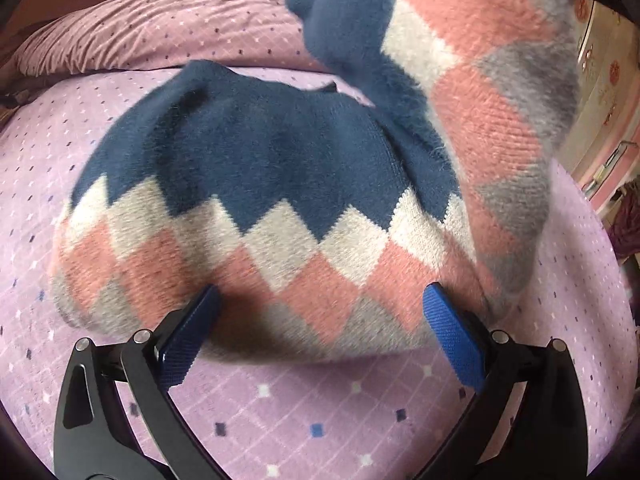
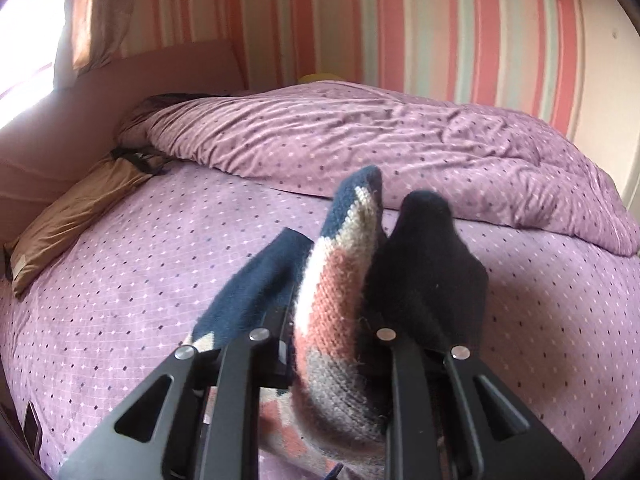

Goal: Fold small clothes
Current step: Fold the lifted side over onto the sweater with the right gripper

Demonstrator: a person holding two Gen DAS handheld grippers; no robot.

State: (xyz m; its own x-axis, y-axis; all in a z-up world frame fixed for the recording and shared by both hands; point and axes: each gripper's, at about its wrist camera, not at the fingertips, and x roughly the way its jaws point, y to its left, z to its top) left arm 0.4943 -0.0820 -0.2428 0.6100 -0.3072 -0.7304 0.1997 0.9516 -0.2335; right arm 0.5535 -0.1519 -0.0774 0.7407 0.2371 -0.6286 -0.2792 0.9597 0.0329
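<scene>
Pinching the navy-pink argyle sweater [image 2: 336, 292], right gripper [image 2: 332, 344] lifts it; left gripper [image 1: 320, 320] spread

Sweater [image 1: 248, 200] on bed [image 1: 280, 408], duvet [image 2: 400, 140] behind

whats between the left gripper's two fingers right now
In the left wrist view, the left gripper stands open, its blue pads straddling the near edge of the sweater lying on the purple sheet.
</scene>
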